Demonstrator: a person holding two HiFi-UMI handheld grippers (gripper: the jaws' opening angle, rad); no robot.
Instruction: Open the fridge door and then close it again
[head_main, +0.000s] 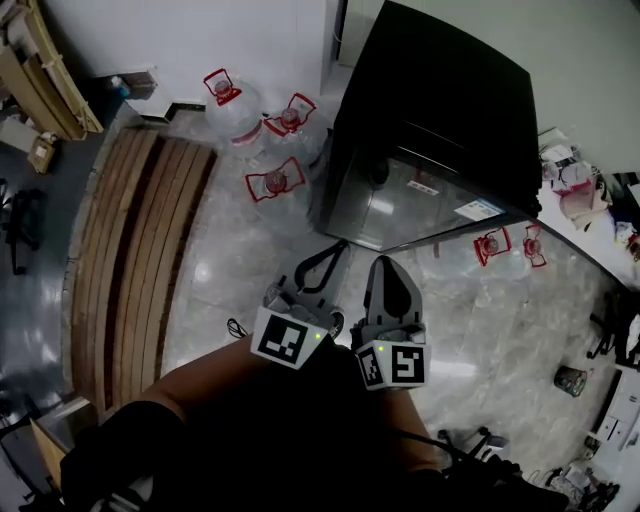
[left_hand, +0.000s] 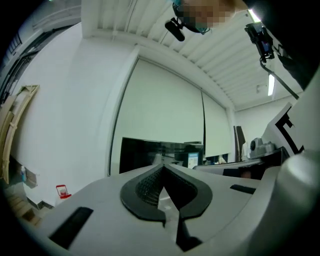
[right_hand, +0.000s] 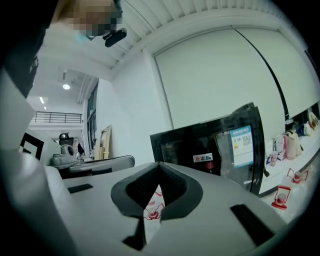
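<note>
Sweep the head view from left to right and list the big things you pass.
Wooden slatted platform → cluster of three water jugs → black fridge → cluttered white counter. The two more jugs lie in front of the fridge's right corner and overlap it, so they are left out.

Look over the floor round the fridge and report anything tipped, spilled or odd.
Nothing stands out. The fridge stands upright with its door seemingly shut. The water jugs on either side of it stand upright, and no spill shows on the glossy floor.
</note>
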